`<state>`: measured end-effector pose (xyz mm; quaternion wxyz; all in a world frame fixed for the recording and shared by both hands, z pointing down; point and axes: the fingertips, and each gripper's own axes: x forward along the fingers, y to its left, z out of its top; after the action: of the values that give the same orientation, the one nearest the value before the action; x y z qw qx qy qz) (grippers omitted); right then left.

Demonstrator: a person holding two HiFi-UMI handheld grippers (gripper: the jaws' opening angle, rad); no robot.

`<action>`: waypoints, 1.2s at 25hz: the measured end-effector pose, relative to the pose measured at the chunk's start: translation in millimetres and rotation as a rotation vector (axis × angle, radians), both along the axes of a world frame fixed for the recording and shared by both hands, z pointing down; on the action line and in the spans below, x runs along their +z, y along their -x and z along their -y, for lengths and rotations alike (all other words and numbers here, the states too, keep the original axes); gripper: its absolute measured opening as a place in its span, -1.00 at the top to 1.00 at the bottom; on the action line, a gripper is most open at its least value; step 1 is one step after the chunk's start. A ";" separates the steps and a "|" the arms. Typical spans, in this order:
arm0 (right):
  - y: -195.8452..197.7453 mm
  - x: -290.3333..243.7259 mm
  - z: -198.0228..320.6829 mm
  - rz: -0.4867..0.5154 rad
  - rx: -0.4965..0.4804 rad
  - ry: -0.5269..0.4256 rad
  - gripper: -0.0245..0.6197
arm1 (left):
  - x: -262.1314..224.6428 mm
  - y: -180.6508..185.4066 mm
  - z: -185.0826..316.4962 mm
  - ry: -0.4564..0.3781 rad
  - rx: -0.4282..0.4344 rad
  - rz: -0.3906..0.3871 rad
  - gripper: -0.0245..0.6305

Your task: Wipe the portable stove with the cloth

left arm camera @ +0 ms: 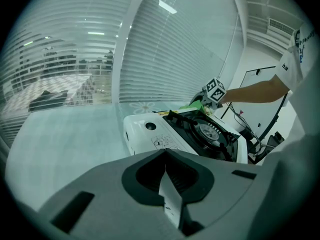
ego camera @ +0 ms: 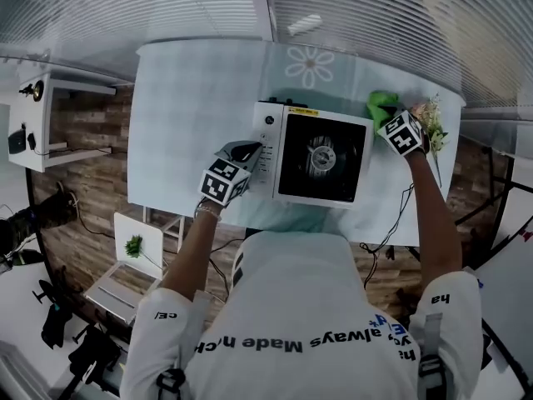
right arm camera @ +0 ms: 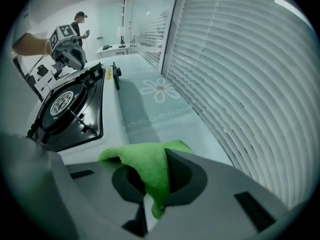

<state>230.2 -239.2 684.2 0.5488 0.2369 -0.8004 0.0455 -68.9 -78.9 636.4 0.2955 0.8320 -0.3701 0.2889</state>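
Pinching green cloth (right arm camera: 136,160); right hand-held gripper (right arm camera: 159,157) beside stove (right arm camera: 70,109)

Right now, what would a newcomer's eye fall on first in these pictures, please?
The white portable stove with its black burner top sits on the table. A bright green cloth is pinched in the right gripper at the stove's far right corner; the left gripper, shut and empty, is at its control-panel side.
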 end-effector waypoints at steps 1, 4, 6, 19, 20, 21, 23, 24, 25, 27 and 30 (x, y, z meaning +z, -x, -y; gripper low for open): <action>3.6 0.7 2.3 0.001 -0.009 0.012 0.84 | 0.2 -0.3 0.0 0.000 -0.002 -0.003 0.89; 12.7 4.6 6.2 -0.023 -0.065 0.056 0.84 | 0.9 -1.2 -0.1 -0.002 -0.001 -0.007 0.89; 17.9 6.3 6.1 -0.044 -0.109 0.091 0.84 | 0.9 -0.8 -0.2 -0.004 -0.001 -0.010 0.89; 124.4 11.1 -4.3 0.031 -0.289 0.239 0.84 | -2.6 0.0 0.9 -0.018 -0.022 -0.042 0.89; 134.2 11.6 -5.4 0.037 -0.299 0.246 0.84 | -2.5 0.0 0.7 -0.019 -0.024 -0.045 0.89; 143.4 12.0 -6.2 0.044 -0.309 0.251 0.84 | -2.3 0.0 0.7 -0.020 -0.025 -0.049 0.89; 160.8 12.2 -7.3 0.058 -0.325 0.260 0.84 | -1.9 0.2 0.8 -0.022 -0.026 -0.054 0.89; 168.8 12.3 -7.9 0.065 -0.332 0.264 0.84 | -1.7 0.4 0.9 -0.023 -0.025 -0.056 0.89; 176.4 12.4 -8.5 0.070 -0.337 0.268 0.84 | -1.4 0.6 0.9 -0.023 -0.025 -0.058 0.89; 191.7 12.3 -9.8 0.079 -0.347 0.274 0.84 | -0.9 1.1 0.7 -0.025 -0.026 -0.063 0.89; 210.5 11.8 -10.6 0.085 -0.359 0.277 0.84 | -1.0 0.9 0.9 -0.027 -0.027 -0.075 0.89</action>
<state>19.7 -228.5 696.0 0.5410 0.0112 -0.8383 0.0666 -69.9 -79.8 635.5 0.3017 0.8411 -0.3737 0.2488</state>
